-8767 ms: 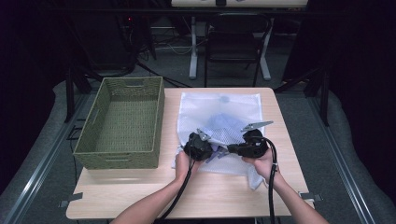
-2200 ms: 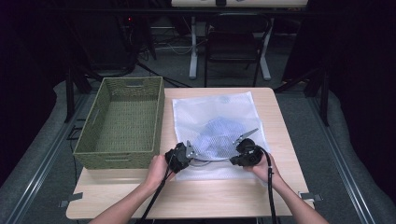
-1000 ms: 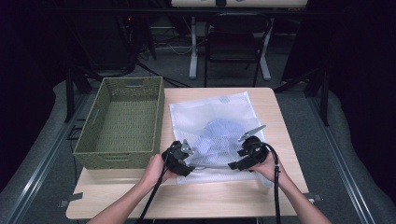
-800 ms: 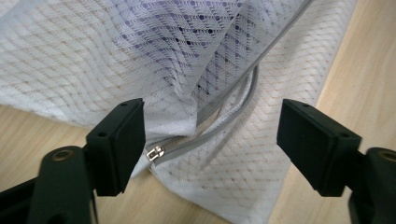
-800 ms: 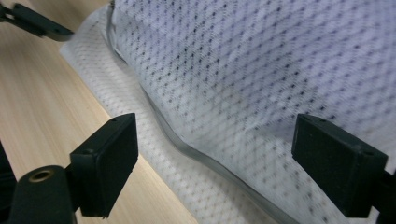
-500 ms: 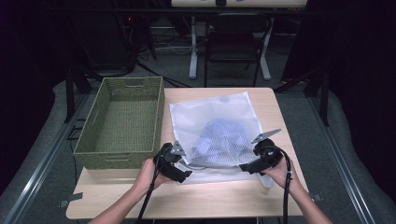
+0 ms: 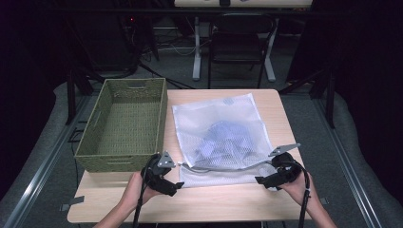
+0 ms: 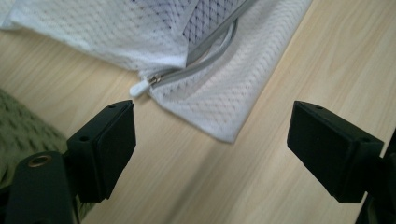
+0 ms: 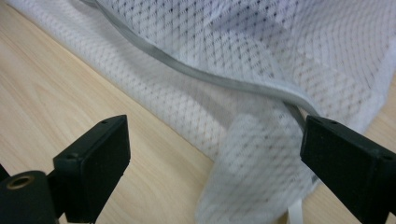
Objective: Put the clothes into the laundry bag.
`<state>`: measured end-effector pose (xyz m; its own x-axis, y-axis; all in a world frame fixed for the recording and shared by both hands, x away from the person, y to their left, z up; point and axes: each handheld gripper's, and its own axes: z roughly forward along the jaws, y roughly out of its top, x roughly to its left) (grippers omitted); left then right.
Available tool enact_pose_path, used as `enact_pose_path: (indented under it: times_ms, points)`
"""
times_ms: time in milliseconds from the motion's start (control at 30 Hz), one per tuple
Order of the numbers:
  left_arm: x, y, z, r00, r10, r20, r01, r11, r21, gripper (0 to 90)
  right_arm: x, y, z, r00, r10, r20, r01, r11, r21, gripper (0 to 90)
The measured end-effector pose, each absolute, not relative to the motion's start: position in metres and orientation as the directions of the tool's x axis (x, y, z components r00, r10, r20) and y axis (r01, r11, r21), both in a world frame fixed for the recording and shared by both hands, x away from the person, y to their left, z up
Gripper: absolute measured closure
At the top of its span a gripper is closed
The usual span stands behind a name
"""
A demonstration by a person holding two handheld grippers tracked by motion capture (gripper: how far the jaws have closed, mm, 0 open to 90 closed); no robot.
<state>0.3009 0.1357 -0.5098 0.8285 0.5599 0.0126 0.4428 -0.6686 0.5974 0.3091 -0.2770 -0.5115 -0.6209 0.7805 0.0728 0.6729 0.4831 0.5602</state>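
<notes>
A white mesh laundry bag [image 7: 223, 137] lies flat on the wooden table [image 7: 228, 204] with a blue garment [image 7: 223, 140] inside. Its grey zipper [image 7: 223, 167] runs along the near edge. In the left gripper view the white zipper pull [image 8: 140, 87] sits at the zipper's end. My left gripper [image 7: 175, 185] is near the bag's near-left corner; its jaws have just been opening and stand apart over bare wood [image 8: 212, 149]. My right gripper [image 7: 260, 180] is at the near-right corner; its jaws have just been opening too, and the folded mesh corner [image 9: 252, 158] lies loose between them, unpressed.
A green woven basket [image 7: 123, 123] stands empty on the table's left side, right beside the bag. A dark chair [image 7: 242, 42] and table legs stand on the floor beyond the far edge. Bare wood runs along the near edge between my hands.
Both grippers have drawn back from the bag's zipper edge toward the near side of the table, the left going left and the right going right. The bag stays flat.
</notes>
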Motion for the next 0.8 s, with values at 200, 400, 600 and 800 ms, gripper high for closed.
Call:
enact_pose_path:
  times_ms: [200, 400, 600, 800]
  points:
    - [0.287, 0.157, -0.511, 0.806, 0.592, 0.012, 0.471, -0.652, 0.595, 15.4, 0.291, -0.293, -0.514, -0.581, 0.811, 0.064, 0.688, 0.448, 0.571, 8.6]
    - [0.271, 0.182, -0.514, 0.77, 0.638, 0.007, 0.512, -0.623, 0.591, 15.0, 0.265, -0.315, -0.521, -0.516, 0.852, 0.086, 0.72, 0.378, 0.582, 8.6]
    - [0.262, 0.2, -0.514, 0.731, 0.682, -0.006, 0.55, -0.585, 0.596, 14.0, 0.253, -0.323, -0.522, -0.495, 0.865, 0.088, 0.724, 0.354, 0.592, 8.5]
    - [0.267, 0.201, -0.518, 0.724, 0.69, 0.004, 0.563, -0.595, 0.574, 10.6, 0.256, -0.319, -0.525, -0.503, 0.862, 0.065, 0.725, 0.38, 0.575, 8.4]
